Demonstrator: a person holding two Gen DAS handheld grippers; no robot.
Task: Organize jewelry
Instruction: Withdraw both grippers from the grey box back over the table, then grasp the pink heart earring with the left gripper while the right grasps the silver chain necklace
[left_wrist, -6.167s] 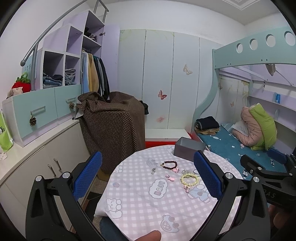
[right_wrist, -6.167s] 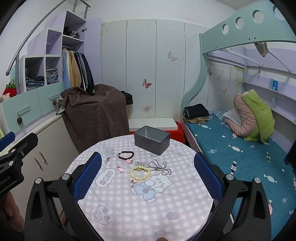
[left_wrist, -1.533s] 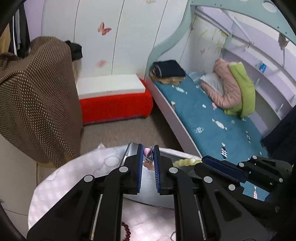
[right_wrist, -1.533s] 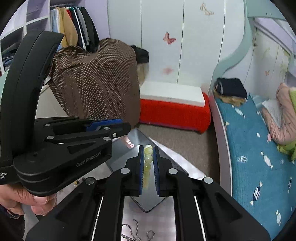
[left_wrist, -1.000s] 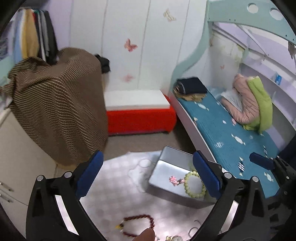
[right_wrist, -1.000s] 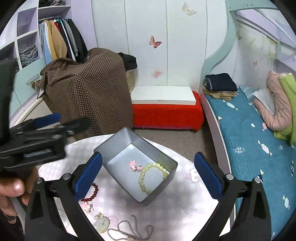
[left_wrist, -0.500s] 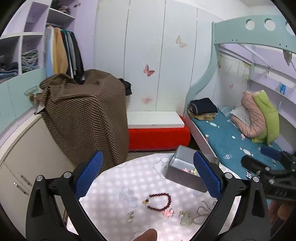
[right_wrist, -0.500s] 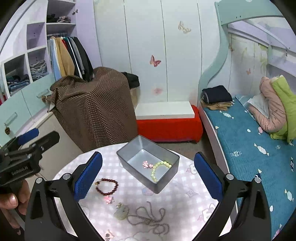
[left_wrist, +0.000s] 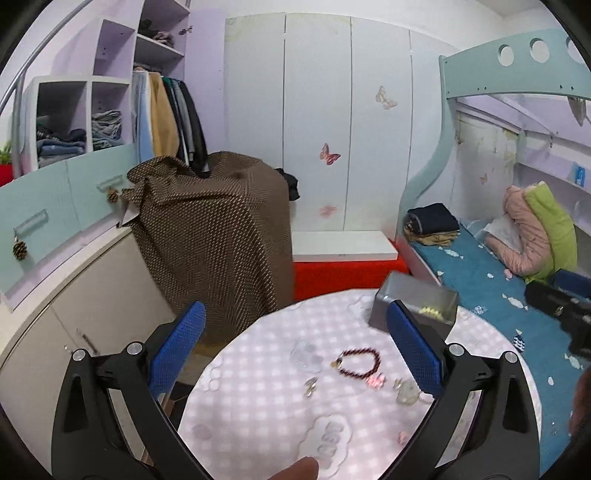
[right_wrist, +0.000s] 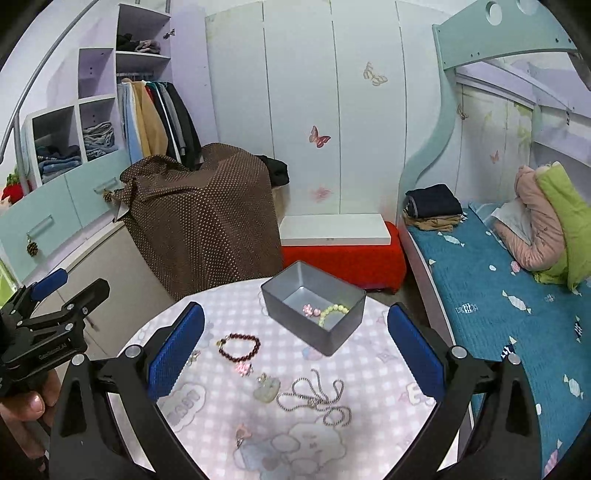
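A child's bedroom; from the left view, the round checked surface (left_wrist: 258, 369) carries a dark bead bracelet (left_wrist: 360, 363) beneath the gaping, empty left tool (left_wrist: 295, 354). From the right view, the right tool (right_wrist: 295, 354) hangs open and empty; the grey box (right_wrist: 314, 306) holds a green bracelet (right_wrist: 332, 312). Best pinch the silver chain (right_wrist: 314, 398) where strands bunch.

Looked like a child's bedroom at home; had a bunk bed (right_wrist: 491, 295) with teal bedding, an open wardrobe (right_wrist: 155, 114) of hanging clothes, butterfly stickers (right_wrist: 319, 138) on white panels, a small round table (right_wrist: 369, 373) under a cartoon cloth.
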